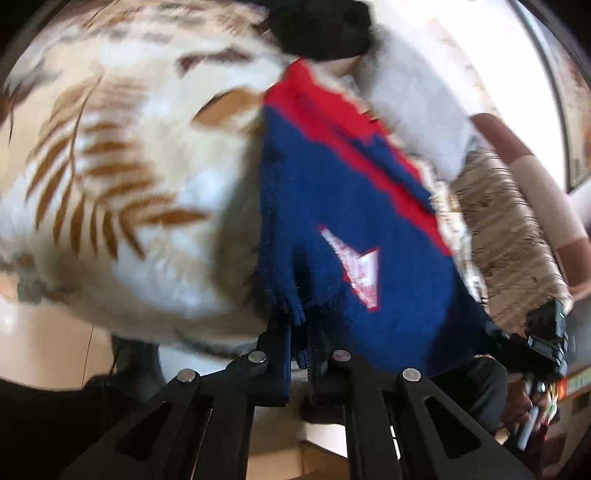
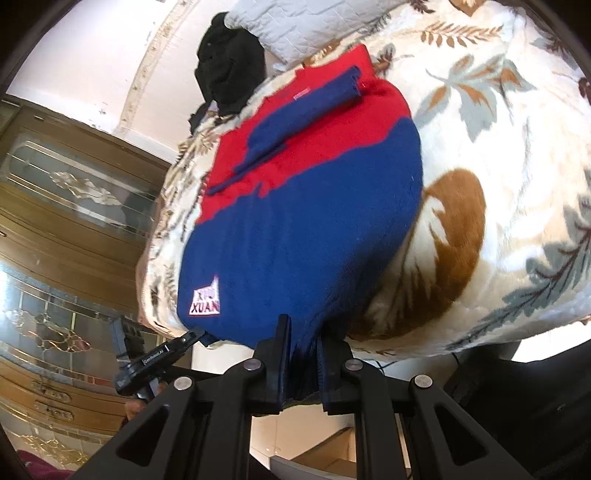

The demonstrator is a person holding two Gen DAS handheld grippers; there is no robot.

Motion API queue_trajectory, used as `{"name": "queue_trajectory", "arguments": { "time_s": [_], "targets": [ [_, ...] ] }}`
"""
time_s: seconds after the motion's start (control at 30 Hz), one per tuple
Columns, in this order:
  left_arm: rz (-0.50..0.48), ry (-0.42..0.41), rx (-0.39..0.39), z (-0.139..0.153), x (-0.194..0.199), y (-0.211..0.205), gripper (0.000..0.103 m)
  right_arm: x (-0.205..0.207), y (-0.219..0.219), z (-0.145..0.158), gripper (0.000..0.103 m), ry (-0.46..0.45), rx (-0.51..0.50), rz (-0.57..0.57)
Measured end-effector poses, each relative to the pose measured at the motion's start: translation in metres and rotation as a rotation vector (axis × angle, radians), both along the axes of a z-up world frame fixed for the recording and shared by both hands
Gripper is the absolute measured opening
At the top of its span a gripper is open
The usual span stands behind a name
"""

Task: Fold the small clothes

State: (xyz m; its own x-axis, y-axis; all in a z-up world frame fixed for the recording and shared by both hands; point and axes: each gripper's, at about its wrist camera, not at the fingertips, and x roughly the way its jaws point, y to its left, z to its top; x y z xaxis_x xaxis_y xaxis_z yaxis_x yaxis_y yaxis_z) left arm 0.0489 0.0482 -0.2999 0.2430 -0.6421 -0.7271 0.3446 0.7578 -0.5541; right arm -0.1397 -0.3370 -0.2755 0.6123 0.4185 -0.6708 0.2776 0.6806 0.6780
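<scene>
Right wrist view shows the largest surface first: a plush cream blanket (image 2: 480,155) printed with brown and grey leaves, covering a bed that fills the upper right and falls away in a rounded edge toward the lower left. Bare blanket lies open to the right of the garment, while on the left the bed edge sits near a dark wooden cabinet (image 2: 74,206) with patterned glass doors. A quilted grey pillow (image 2: 306,26) lies at the far end, with a black garment (image 2: 229,70) heaped just beside it.

A red and navy knitted sweater (image 2: 295,206) lies spread on the blanket, red part toward the pillow, navy hem hanging over the near bed edge. One navy sleeve (image 2: 306,118) is folded diagonally across the red chest. A small label at the collar (image 2: 301,94) is too small to read. A white patch (image 2: 207,299) near the hem reads "XUAN" on its lower line; the upper line is not legible.

The right gripper (image 2: 304,363) has its jaws closed on the navy hem. The left gripper (image 2: 192,338), seen from the side, pinches the hem corner near the patch; white lettering on its body is too small to make out.

Left wrist view is motion-blurred: the left gripper (image 1: 301,350) clamps a bunched fold of the sweater (image 1: 369,240), and the right gripper (image 1: 532,343) shows at the far hem corner.
</scene>
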Motion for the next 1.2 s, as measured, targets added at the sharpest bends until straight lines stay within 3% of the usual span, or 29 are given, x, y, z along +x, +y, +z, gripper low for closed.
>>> {"name": "queue_trajectory", "arguments": {
  "time_s": [0.17,0.3,0.37,0.53,0.7,0.73,0.8,0.83,0.87,0.97,1.1,1.17,1.2],
  "targets": [
    [-0.028,-0.083,-0.085,0.046,0.012,0.005,0.005,0.005,-0.01,0.024,0.013,-0.064,0.027,-0.003],
    [-0.026,-0.142,-0.056,0.067,0.025,0.006,0.005,0.016,-0.014,0.041,0.013,-0.082,-0.017,0.008],
    [-0.025,-0.137,-0.025,0.061,0.026,0.008,0.005,0.021,-0.014,0.037,0.013,-0.053,-0.039,0.014],
    [-0.043,-0.045,0.031,0.024,0.021,0.014,0.005,0.021,-0.017,-0.002,0.013,0.057,0.015,0.012],
    [-0.055,0.011,0.063,0.005,0.019,0.011,0.005,0.008,-0.033,-0.033,0.016,0.155,0.079,-0.073],
    [-0.057,0.014,0.066,0.003,0.019,0.01,0.005,0.004,-0.037,-0.035,0.02,0.177,0.062,-0.095],
    [-0.067,0.011,0.076,0.002,0.017,0.008,0.005,-0.002,-0.044,-0.035,0.038,0.204,0.042,-0.101],
    [-0.068,0.008,0.086,0.001,0.016,0.004,0.005,-0.006,-0.046,-0.036,0.065,0.213,0.037,-0.1],
    [-0.07,0.008,0.094,0.0,0.016,0.004,0.005,-0.011,-0.047,-0.037,0.082,0.217,0.028,-0.104],
    [-0.071,0.025,0.107,-0.004,0.016,0.002,0.007,-0.02,-0.049,-0.04,0.082,0.209,-0.009,-0.117],
    [-0.068,0.048,0.127,-0.01,0.019,-0.005,0.018,-0.016,-0.048,-0.062,0.082,0.242,0.041,-0.137],
    [-0.075,0.059,0.13,-0.013,0.02,-0.007,0.019,-0.008,-0.039,-0.074,0.076,0.268,0.029,-0.128],
    [-0.079,0.061,0.131,-0.014,0.019,-0.008,0.019,-0.007,-0.037,-0.078,0.066,0.271,0.028,-0.134]
  ]
}}
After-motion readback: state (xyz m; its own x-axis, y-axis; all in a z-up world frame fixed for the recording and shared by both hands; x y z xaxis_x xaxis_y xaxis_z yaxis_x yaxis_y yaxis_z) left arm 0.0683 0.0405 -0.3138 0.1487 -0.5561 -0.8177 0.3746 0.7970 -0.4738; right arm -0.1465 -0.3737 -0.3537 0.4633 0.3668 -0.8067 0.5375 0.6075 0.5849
